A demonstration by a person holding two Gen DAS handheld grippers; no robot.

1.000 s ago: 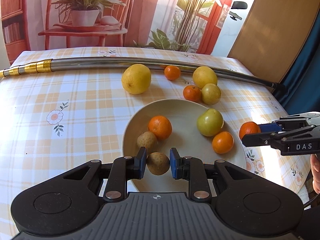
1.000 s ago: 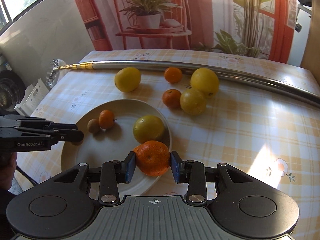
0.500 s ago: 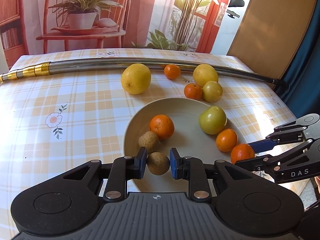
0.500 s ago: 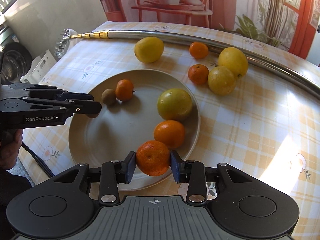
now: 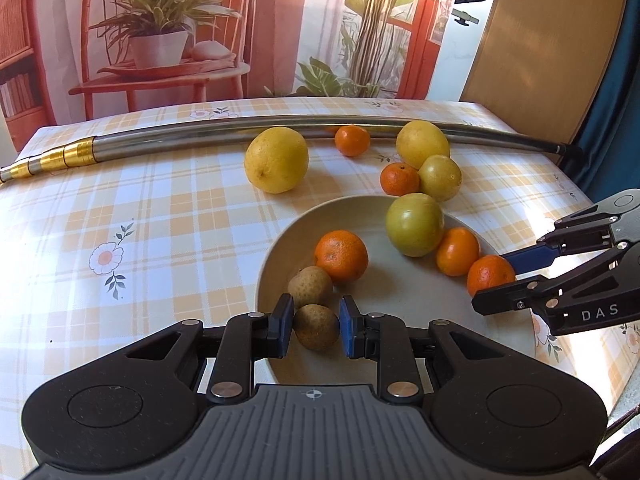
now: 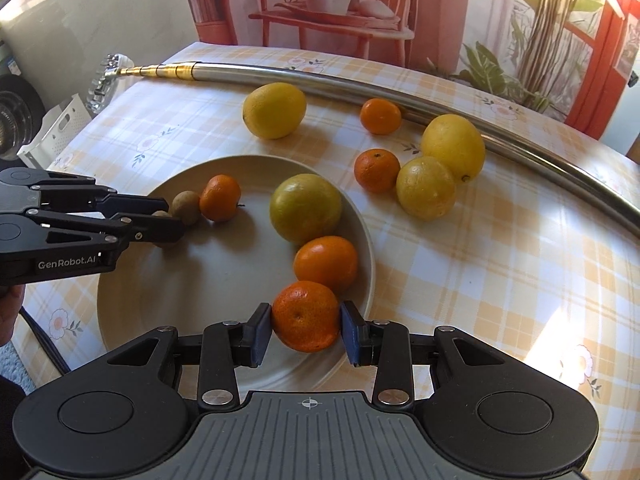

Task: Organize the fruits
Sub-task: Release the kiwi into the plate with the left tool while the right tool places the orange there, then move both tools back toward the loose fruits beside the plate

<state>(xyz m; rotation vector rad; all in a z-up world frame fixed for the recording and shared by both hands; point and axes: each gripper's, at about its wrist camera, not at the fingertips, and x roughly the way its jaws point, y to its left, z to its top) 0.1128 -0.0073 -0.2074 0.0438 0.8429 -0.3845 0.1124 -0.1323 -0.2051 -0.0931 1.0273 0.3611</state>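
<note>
**Both grippers closed on fruit over plate**

Left gripper [image 5: 316,322] clamped on small brown fruit [image 5: 317,326]; right gripper [image 6: 306,330] clamped on dimpled orange tangerine [image 6: 306,315], both low over beige plate [image 6: 160,304]. Beyond: checked yellow tablecloth [image 6: 520,272] w/ loose lemons, metal pole [image 6: 320,80], plant backdrop.

plate [image 6: 120,304]: matt, smooth | pole [image 5: 200,136]: shiny metal | tablecloth [image 5: 140,208]: glossy | mandarin [image 6: 306,316]: dimpled
</note>
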